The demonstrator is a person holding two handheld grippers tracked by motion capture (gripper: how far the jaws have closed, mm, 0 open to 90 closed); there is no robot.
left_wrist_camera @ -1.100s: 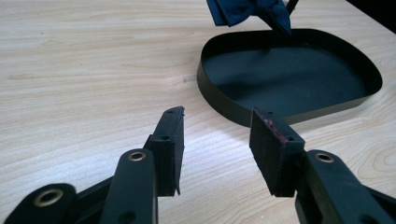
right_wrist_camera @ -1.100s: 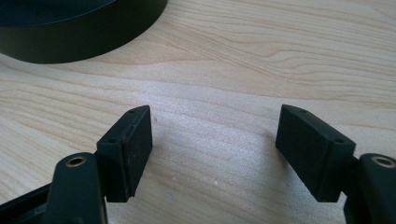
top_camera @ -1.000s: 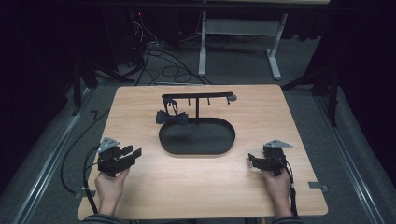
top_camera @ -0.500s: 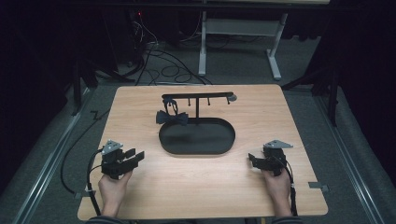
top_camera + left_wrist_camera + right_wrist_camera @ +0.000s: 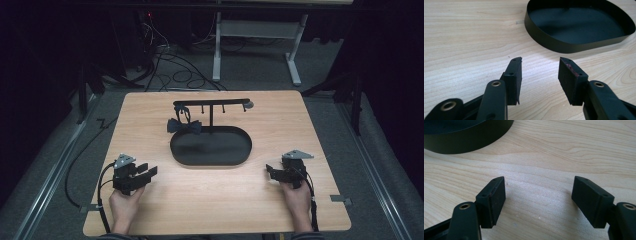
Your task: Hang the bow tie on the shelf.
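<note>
High view: your left tool (image 5: 145,173) and right tool (image 5: 272,172) rest low on the bench (image 5: 150,130), one at each near corner, both aimed inward toward the black oval tray (image 5: 210,161). A black bow tie (image 5: 184,126) hangs from the left end of the T-shaped stand (image 5: 210,104) rising off the tray's far edge, well apart from both tools. This looks like the opening step, with nothing gripped yet; the next move likely calls for lifting one tool forward over the tray to reach the bow tie. Your hands lie flat, wrists at the bench's near edge.

Left gripper view: your left tool's jaws are spread with bare wood between them, and the tray's rim (image 5: 554,43) sits ahead to the right.

Right gripper view: your right tool's jaws are spread wider, empty, with the tray's wall (image 5: 469,141) at upper left.
</note>
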